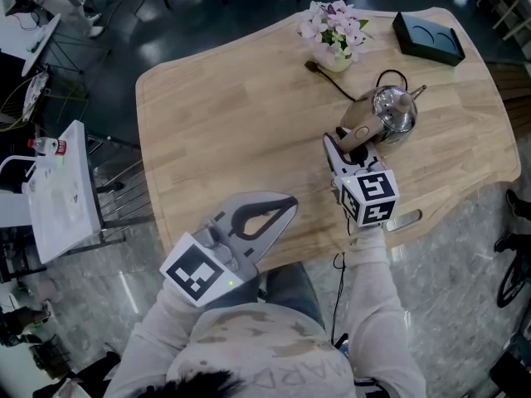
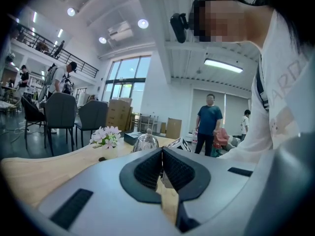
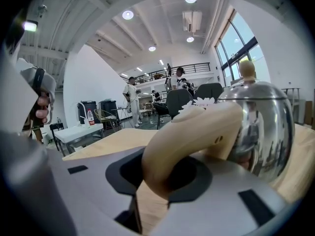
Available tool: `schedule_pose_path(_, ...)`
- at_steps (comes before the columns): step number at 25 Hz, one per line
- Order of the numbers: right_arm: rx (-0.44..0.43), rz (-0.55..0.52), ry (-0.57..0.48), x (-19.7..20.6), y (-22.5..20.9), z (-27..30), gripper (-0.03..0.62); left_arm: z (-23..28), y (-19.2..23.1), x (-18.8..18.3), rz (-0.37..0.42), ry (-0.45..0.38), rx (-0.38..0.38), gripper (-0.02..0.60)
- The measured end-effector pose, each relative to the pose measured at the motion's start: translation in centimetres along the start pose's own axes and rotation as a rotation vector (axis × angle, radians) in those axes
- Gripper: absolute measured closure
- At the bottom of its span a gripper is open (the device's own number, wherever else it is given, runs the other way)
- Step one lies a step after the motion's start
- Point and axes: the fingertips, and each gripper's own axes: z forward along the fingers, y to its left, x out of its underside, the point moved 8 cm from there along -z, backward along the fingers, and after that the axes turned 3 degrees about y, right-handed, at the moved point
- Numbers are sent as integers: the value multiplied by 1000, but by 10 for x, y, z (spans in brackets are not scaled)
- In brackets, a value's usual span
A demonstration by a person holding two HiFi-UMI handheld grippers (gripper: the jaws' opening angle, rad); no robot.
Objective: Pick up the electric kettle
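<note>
Our right claw [image 3: 165,181] is clamped on the tan handle [image 3: 192,132] of the kettle [image 3: 258,127]: the handle fills the gap, with a dark pad against each side. The shiny steel kettle stands upright on the wooden table [image 1: 232,123], towards its right end, with its spout pointing away from the claw. Our left claw [image 2: 162,154] has its jaws together with nothing between them, and it hovers at the near edge of the table, well apart from the kettle. Beyond the kettle we see a black cord [image 1: 332,80], a pot of pink flowers [image 1: 333,30] and a black tray [image 1: 427,38].
</note>
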Motion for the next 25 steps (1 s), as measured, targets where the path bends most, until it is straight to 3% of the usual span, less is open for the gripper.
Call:
schedule_pose_path(6, -23, -6, -16, -8, 8, -5, 479, -7, -4, 1, 5, 2, -11, 569)
schedule_pose_path(15, -20, -99, -28, -28, 32, -26, 479, -23, -15, -1, 21, -23, 3, 569)
schedule_pose_path(25, -16, -198, -53, -56, 96, -72, 479, -69, -32, -8, 56, -82, 22, 569)
